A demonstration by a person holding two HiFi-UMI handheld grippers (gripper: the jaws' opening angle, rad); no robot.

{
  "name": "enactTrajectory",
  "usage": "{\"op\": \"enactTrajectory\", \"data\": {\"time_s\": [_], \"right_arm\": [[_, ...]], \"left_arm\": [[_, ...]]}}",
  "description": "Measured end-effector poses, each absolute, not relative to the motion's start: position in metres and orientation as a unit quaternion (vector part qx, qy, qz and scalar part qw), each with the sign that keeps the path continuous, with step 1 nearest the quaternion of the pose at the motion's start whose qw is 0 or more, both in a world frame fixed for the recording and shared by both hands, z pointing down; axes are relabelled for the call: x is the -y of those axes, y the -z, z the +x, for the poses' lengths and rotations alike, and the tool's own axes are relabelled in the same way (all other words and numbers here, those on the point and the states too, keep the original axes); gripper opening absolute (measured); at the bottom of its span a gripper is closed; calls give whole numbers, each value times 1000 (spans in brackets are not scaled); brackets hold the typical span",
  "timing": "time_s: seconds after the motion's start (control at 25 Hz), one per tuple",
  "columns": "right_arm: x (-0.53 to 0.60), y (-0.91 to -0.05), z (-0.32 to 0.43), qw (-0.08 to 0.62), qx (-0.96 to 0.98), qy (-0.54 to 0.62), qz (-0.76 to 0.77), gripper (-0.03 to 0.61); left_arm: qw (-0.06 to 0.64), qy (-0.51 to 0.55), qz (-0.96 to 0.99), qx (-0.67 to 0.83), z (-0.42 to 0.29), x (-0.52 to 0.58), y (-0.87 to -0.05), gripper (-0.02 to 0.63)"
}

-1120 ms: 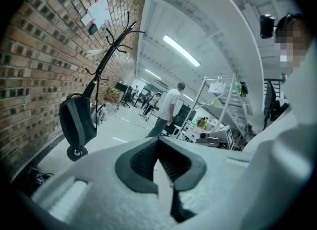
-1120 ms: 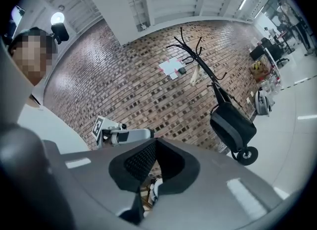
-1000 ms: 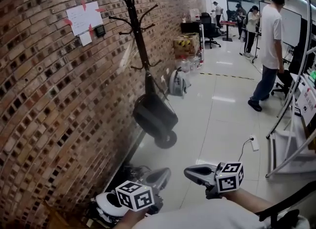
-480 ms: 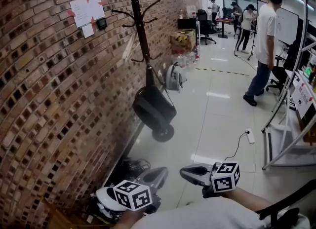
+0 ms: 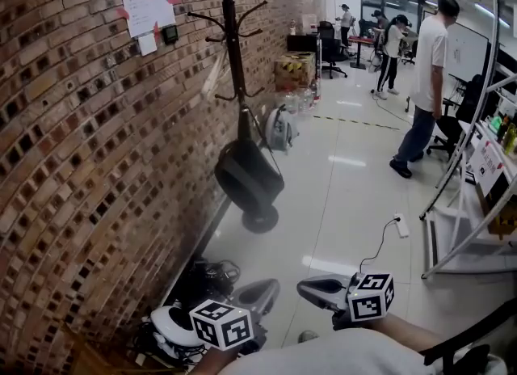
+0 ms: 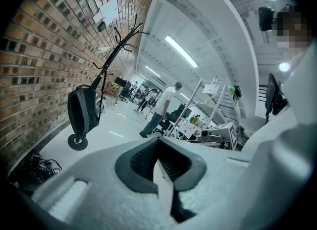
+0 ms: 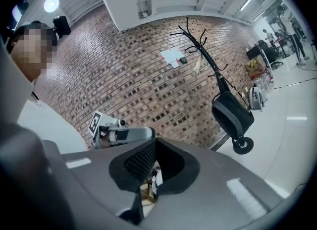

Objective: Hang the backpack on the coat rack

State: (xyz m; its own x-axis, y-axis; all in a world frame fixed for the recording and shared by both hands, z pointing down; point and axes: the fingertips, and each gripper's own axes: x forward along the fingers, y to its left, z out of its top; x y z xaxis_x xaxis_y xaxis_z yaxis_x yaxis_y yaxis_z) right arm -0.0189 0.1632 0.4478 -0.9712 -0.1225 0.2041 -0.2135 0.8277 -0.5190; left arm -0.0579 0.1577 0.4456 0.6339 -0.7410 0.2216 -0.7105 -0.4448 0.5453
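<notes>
A dark backpack (image 5: 249, 178) hangs low on the black coat rack (image 5: 234, 50) beside the brick wall, just above the rack's round base. Nothing touches it. Both grippers are far from it, low in the head view and close to my body. My left gripper (image 5: 271, 288) is shut and empty. My right gripper (image 5: 307, 287) is beside it, also shut and empty. The left gripper view shows the backpack (image 6: 81, 111) well beyond its closed jaws (image 6: 158, 148). In the right gripper view the backpack (image 7: 232, 115) hangs off to the right of the closed jaws (image 7: 154, 147).
A person in a white shirt (image 5: 428, 82) stands on the glossy floor at right, with more people far behind. A white shelf frame (image 5: 477, 204) is at the right, and a power strip (image 5: 400, 226) lies on the floor. Cables (image 5: 206, 276) pile at the wall's foot. A small grey bag (image 5: 279, 129) stands behind the rack.
Both grippers stayed shut and slid slightly lower in the head view, away from the rack. The backpack hangs unchanged. The person in white has shifted farther off.
</notes>
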Motion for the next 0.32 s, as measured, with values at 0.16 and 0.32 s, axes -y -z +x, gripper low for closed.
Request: {"op": "enactTrajectory", "data": {"time_s": [0.16,0.32], "right_arm": [[-171,-447,-21,84,953,-277,90,0],[-179,-448,-21,86,953,-275,91,0]], "left_arm": [[306,22,852,423,-59,-166,-445,0],[304,24,854,421,-58,-173,-445,0]]}}
